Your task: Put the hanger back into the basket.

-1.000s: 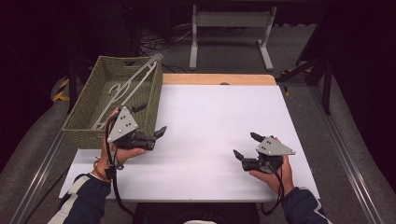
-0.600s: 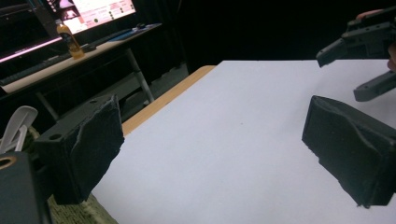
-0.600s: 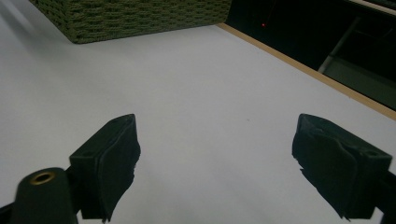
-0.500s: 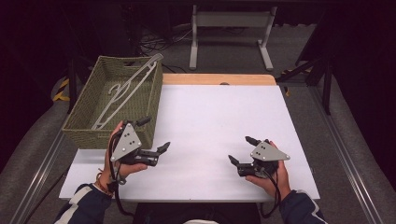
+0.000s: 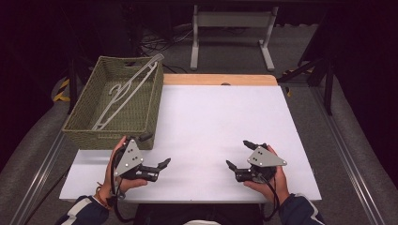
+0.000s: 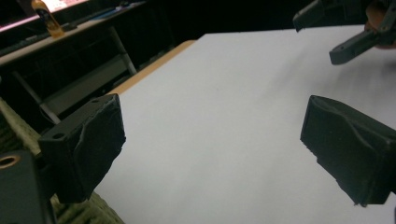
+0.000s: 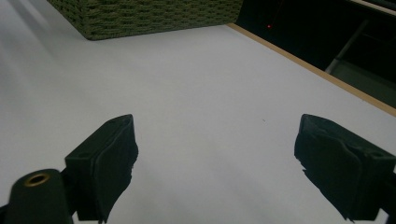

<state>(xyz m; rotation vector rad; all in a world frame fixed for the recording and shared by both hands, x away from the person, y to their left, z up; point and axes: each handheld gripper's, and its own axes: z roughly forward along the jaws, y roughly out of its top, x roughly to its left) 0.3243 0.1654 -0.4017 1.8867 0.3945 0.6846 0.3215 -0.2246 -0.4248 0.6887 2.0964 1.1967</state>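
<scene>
Near the front edge of the white bench [image 5: 211,117], the left tool [image 5: 152,151] and the right tool [image 5: 237,154] rest in the person's hands, jaws spread wide with nothing between them (each points inward toward the other). Just beyond the left tool sits a woven green basket [image 5: 87,133] at the bench's left side, a pale hanger [image 5: 124,91] lying inside, its far end propped on the rim.

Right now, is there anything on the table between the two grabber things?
No. In the high view, the stretch between the left gripper and the right gripper is just bare white table. Both are open and hold nothing.
</scene>
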